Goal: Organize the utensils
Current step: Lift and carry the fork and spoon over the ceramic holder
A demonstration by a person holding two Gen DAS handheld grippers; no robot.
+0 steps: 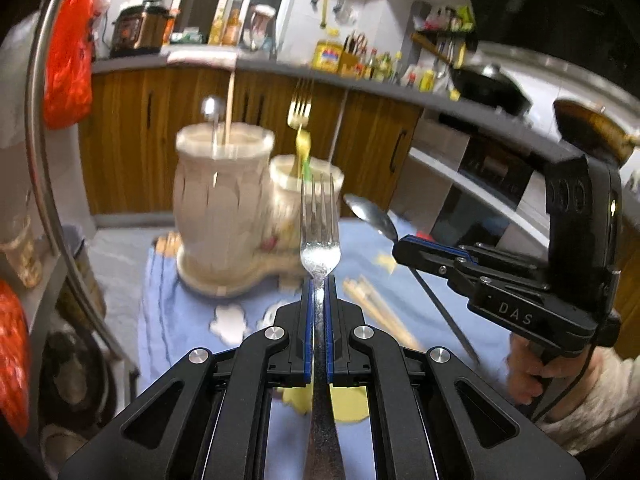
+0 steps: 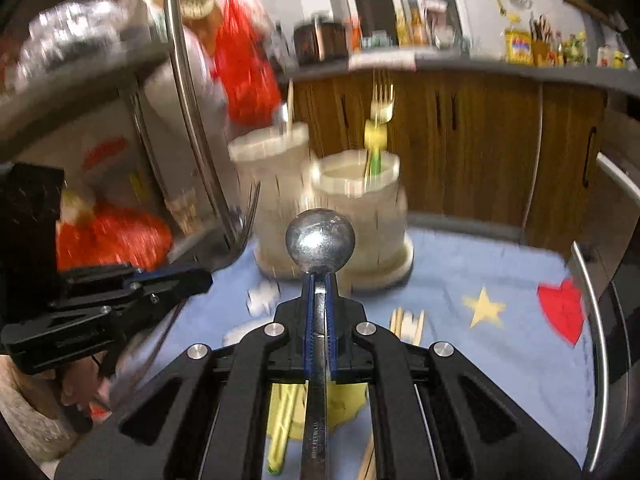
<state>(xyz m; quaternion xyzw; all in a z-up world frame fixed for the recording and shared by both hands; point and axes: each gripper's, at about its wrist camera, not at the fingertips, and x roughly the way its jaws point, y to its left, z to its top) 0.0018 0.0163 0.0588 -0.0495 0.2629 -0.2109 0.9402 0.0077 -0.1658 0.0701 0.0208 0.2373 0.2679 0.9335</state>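
Note:
My left gripper (image 1: 319, 284) is shut on the neck of a silver fork (image 1: 320, 236), tines pointing away, lifted above the blue cloth (image 1: 248, 280). My right gripper (image 2: 320, 278) is shut on the handle of a silver spoon (image 2: 320, 242), bowl forward. Ahead stand two cream utensil holders on one base: the taller holder (image 1: 220, 196) holds a spoon and a chopstick, the shorter holder (image 1: 304, 176) holds a gold fork with a yellow-green handle. The right gripper (image 1: 400, 250) with its spoon (image 1: 370, 214) shows at the right of the left wrist view; the left gripper (image 2: 206, 278) appears at the left of the right wrist view.
Wooden chopsticks (image 1: 380, 312) and a thin dark stick (image 1: 448, 316) lie on the cloth. A yellow-green utensil (image 2: 284, 412) lies under the right gripper. A metal rack with red bags (image 1: 64, 48) stands at the left. Wooden cabinets (image 1: 368, 136) and a crowded counter lie behind.

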